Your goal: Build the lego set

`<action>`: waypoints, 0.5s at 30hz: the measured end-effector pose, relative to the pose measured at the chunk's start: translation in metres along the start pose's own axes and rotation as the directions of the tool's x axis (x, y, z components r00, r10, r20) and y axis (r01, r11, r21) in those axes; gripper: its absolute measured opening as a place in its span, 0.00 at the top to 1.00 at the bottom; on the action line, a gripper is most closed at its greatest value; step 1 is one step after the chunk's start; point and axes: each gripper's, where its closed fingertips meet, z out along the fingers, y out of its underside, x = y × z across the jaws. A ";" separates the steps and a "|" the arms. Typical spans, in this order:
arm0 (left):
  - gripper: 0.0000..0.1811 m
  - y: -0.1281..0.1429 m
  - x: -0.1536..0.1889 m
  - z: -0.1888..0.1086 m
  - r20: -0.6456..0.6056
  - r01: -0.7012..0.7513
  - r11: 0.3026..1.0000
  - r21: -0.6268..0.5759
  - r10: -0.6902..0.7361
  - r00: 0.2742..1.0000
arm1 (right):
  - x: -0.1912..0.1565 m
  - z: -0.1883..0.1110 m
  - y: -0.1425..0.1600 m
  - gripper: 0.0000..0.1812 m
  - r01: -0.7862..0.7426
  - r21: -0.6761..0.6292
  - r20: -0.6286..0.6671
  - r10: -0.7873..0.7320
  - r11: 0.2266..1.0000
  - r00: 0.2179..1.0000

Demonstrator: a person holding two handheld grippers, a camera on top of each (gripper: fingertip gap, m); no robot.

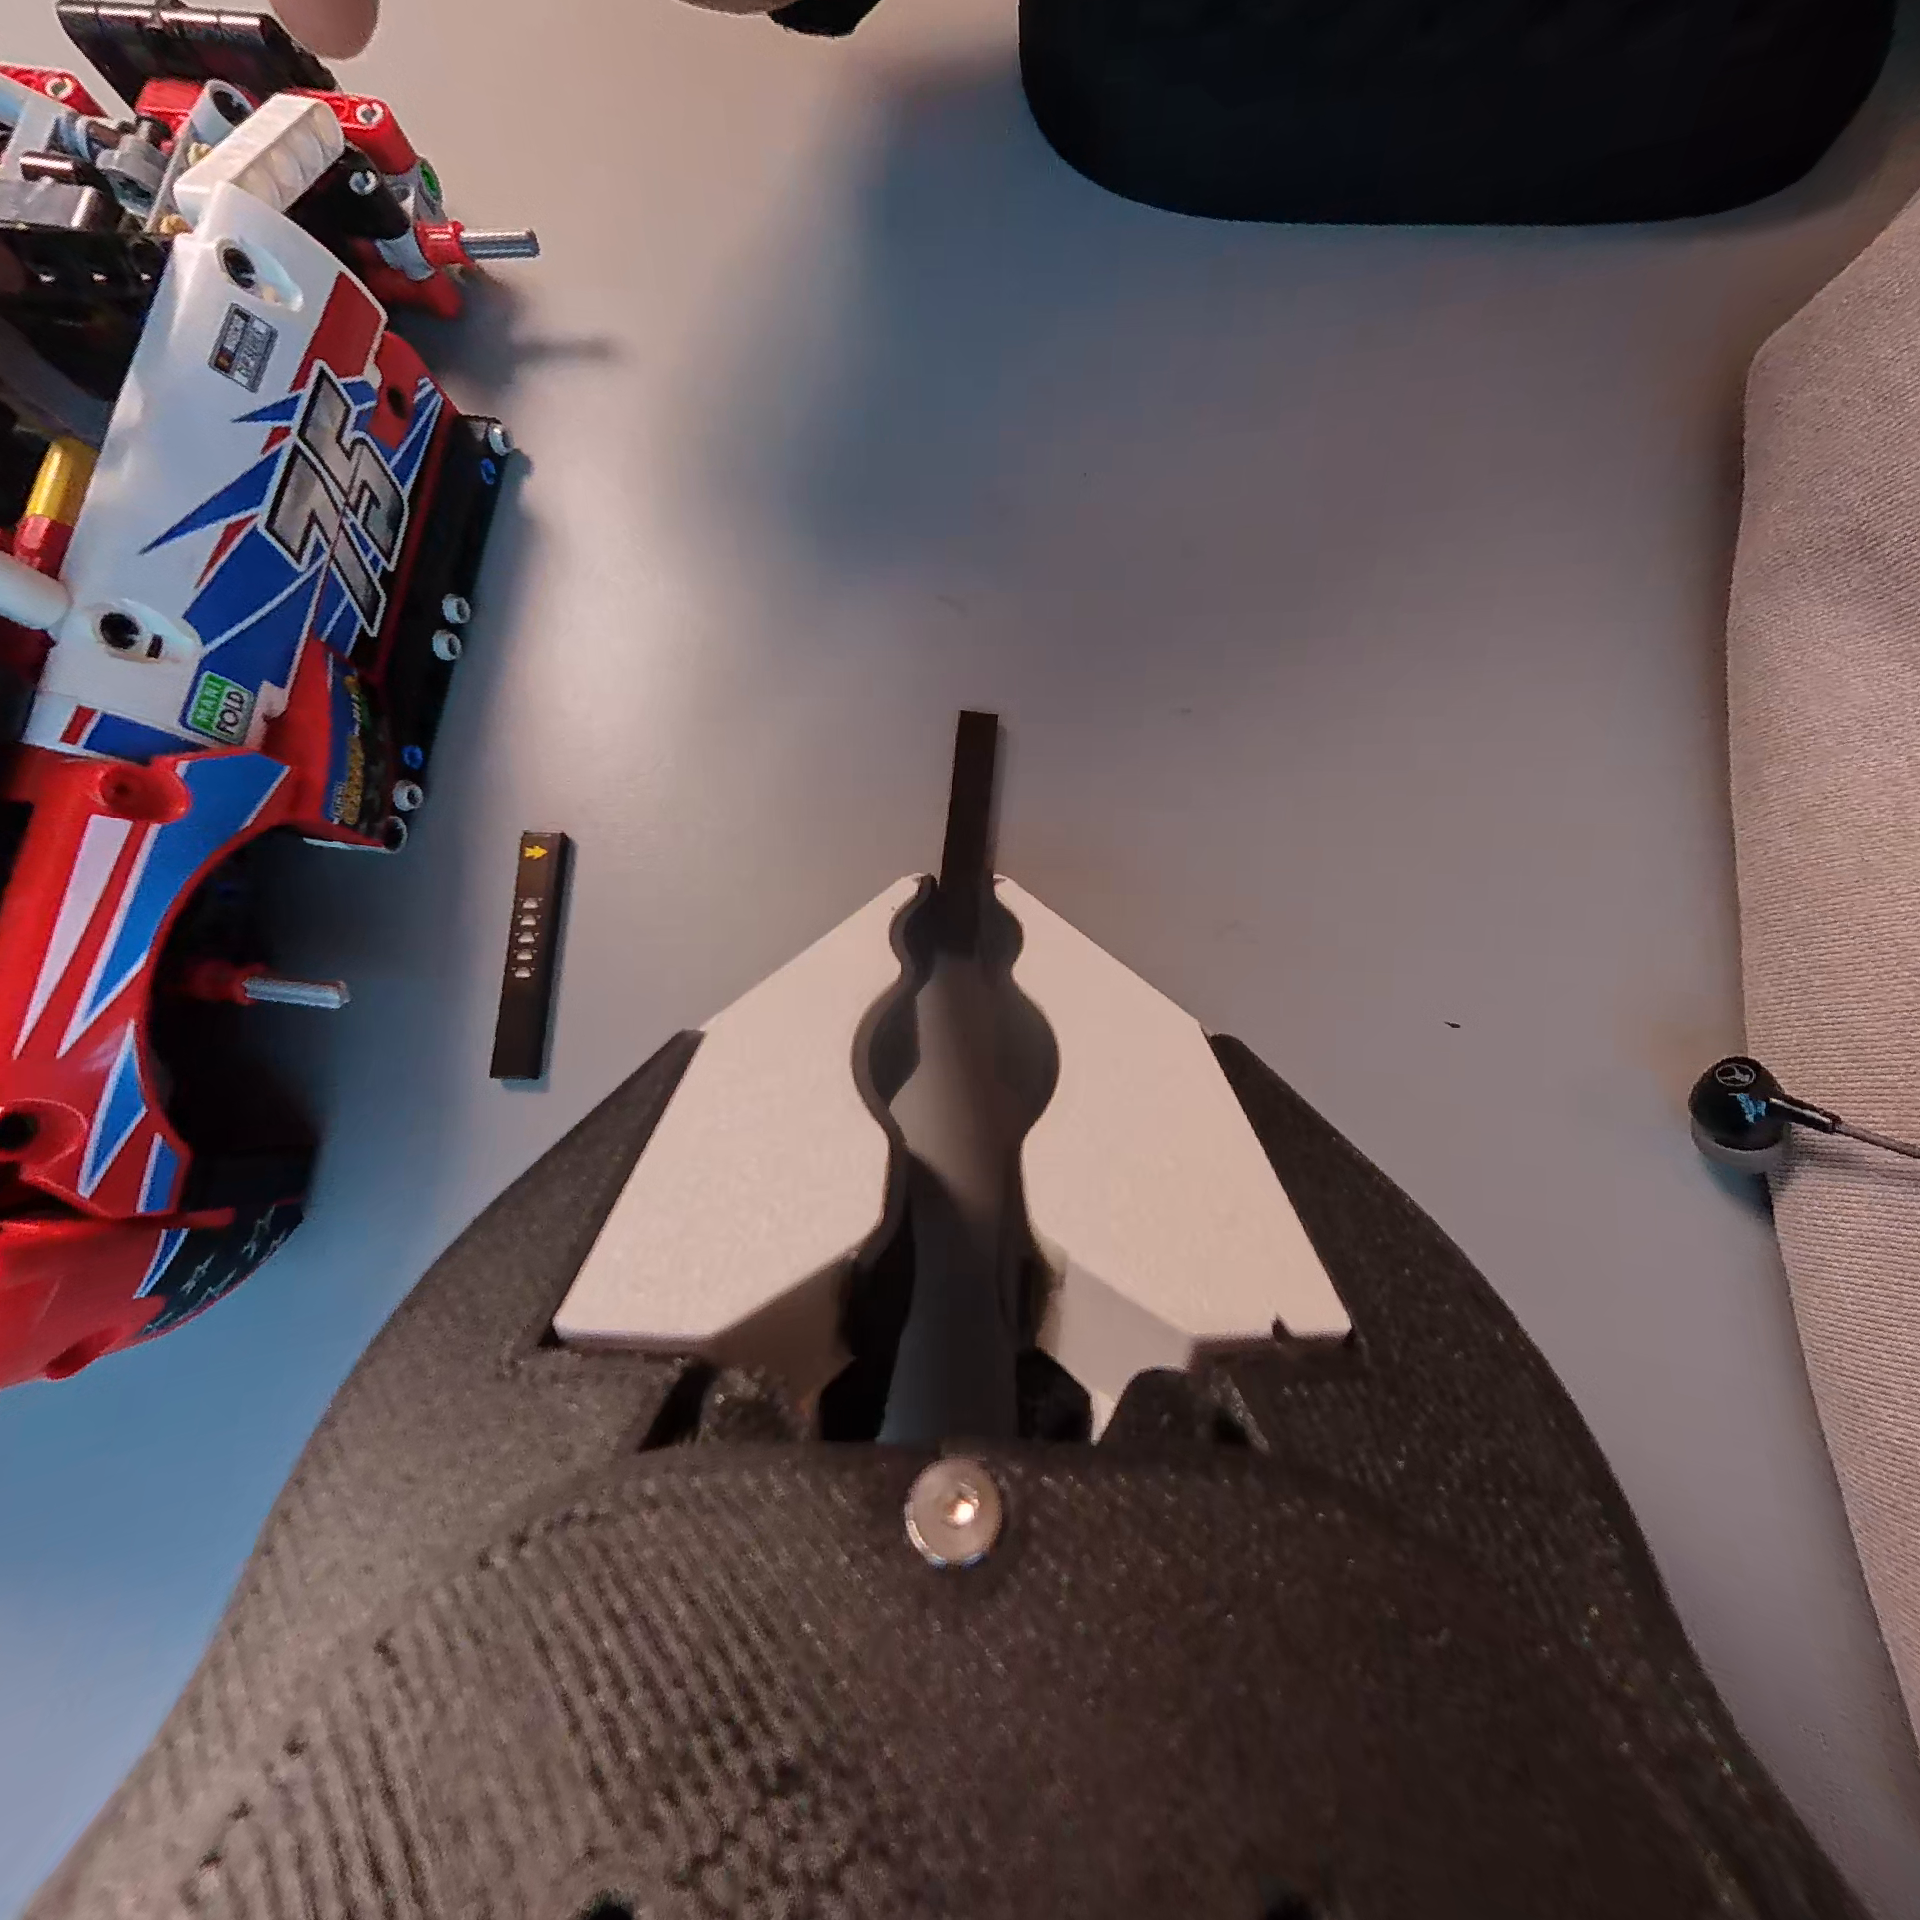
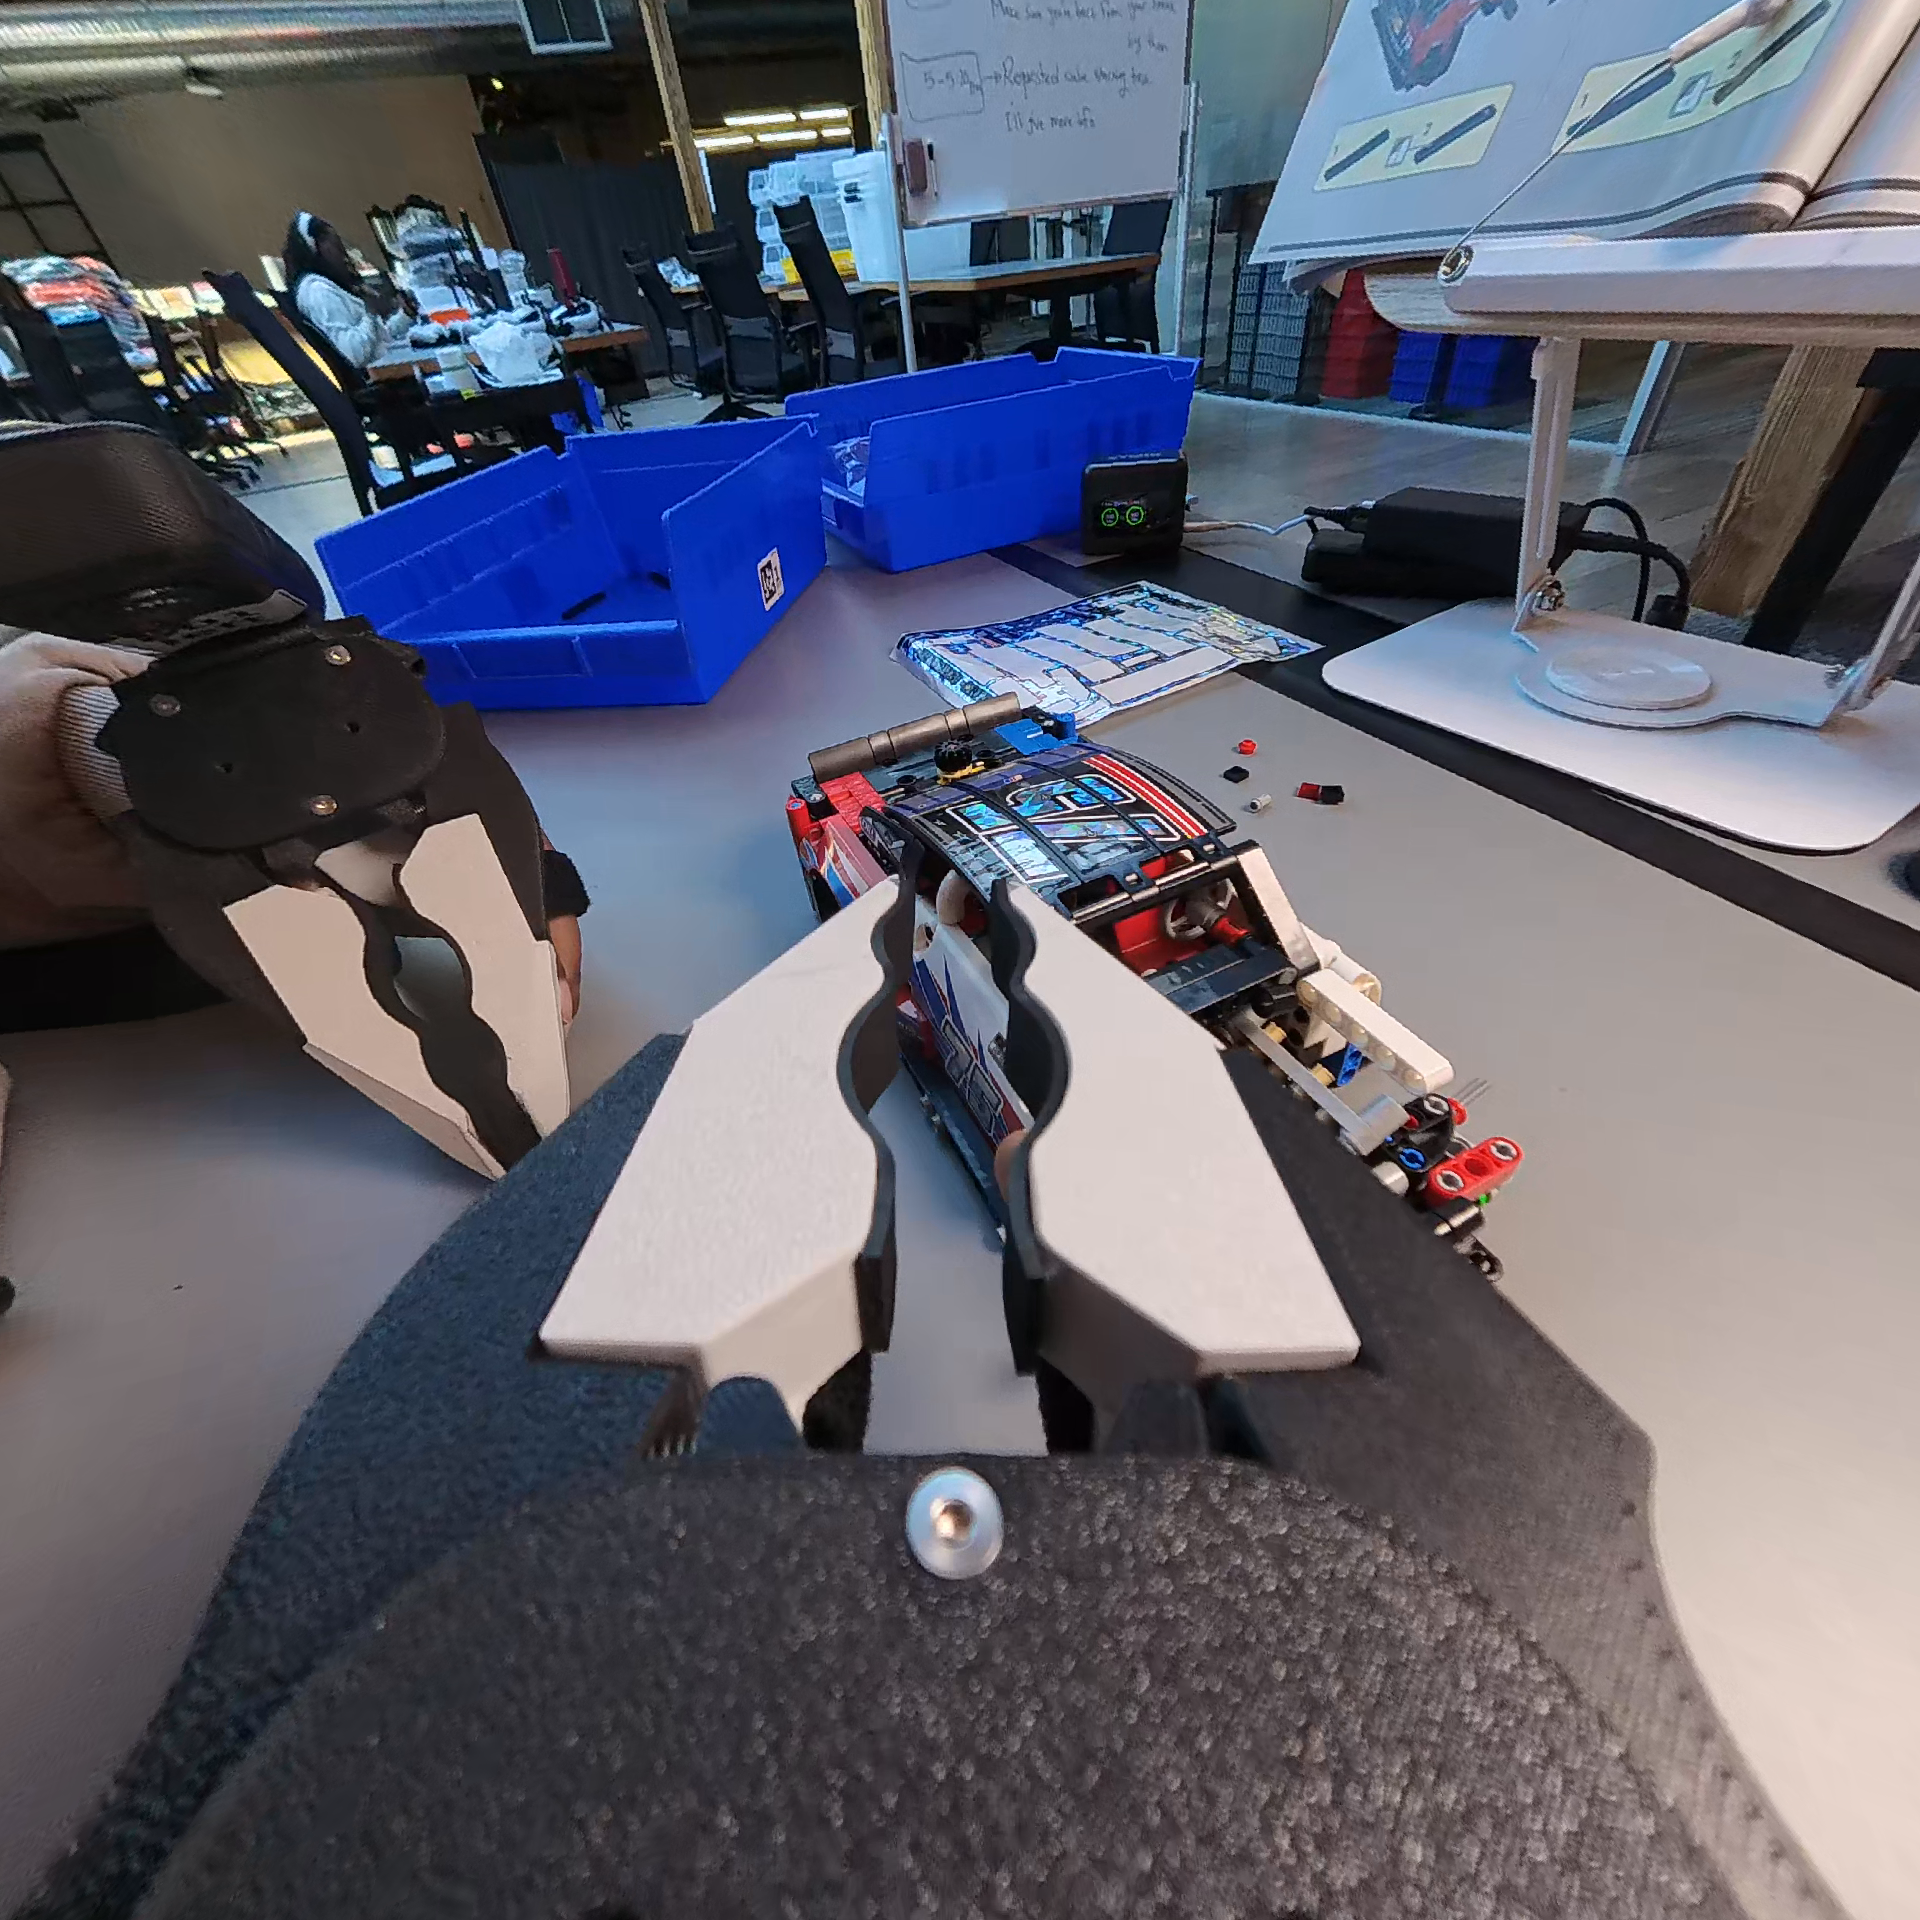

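Note:
The red, white and blue Lego race car (image 1: 239,582) lies at the left of the left wrist view and in the middle of the right wrist view (image 2: 1091,862). My left gripper (image 1: 958,888) is shut on a thin black Lego strip (image 1: 975,790) that sticks out forward past the fingertips, above the grey table. A second black strip with a sticker (image 1: 532,956) lies flat on the table beside the car. My right gripper (image 2: 951,894) is open and empty, its fingertips close to the car's white side panel. The left gripper also shows at the left of the right wrist view (image 2: 416,997).
Two blue bins (image 2: 582,582) and a sticker sheet (image 2: 1101,644) lie behind the car. Small loose pieces (image 2: 1288,784) lie to its right. An instruction booklet on a white stand (image 2: 1621,686) is at the far right. An earbud (image 1: 1735,1117) and grey fabric (image 1: 1849,831) lie right of the left gripper. Across from one pair of fingers to the other is roughly 15 cm.

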 end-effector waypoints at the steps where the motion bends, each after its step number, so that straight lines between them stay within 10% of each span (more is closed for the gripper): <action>1: 0.97 0.000 0.000 0.000 0.001 0.000 1.000 0.001 0.000 1.000 | 0.000 0.000 0.000 0.94 0.001 -0.001 -0.001 -0.001 1.000 1.000; 15: 0.94 -0.008 0.000 -0.004 -0.005 0.022 0.996 0.081 -0.022 1.000 | 0.000 0.002 0.004 0.94 0.009 -0.009 -0.006 -0.009 1.000 1.000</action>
